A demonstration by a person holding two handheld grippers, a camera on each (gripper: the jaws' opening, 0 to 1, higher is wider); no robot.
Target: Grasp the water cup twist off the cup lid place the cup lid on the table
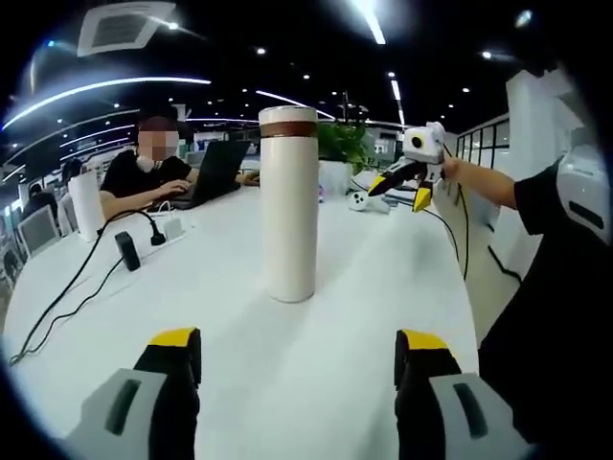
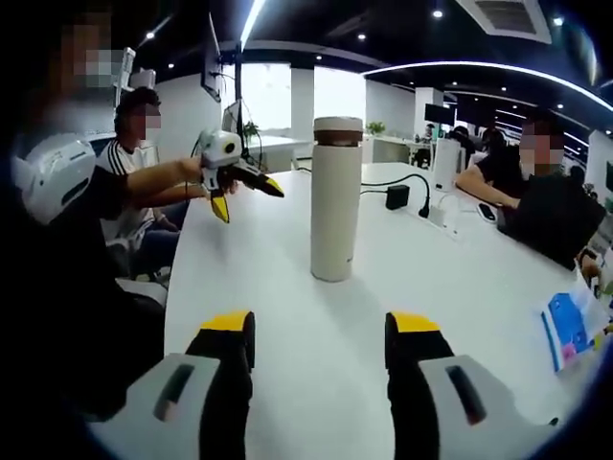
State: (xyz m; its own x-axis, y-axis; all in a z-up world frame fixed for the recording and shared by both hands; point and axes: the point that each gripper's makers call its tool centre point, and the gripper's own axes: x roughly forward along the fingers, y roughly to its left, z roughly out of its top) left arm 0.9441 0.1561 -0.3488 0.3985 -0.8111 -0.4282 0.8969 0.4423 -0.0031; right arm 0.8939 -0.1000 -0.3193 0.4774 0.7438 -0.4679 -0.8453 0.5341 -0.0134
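Left hand-held gripper (image 1: pixel 297 359): jaws spread wide, empty, short of cup. Right hand-held gripper (image 2: pixel 319 340): jaws likewise apart, holding nothing, short of cup.

One water cup (image 1: pixel 289 206), tall, cream, standing upright on white worktop (image 1: pixel 316 355), long axis vertical. One cup lid (image 1: pixel 288 120) on top, brown band beneath it.

Bare worktop all around cup; worktop edge right of cup in left gripper view. Beyond cup: cables, one laptop (image 1: pixel 215 172), seated people.
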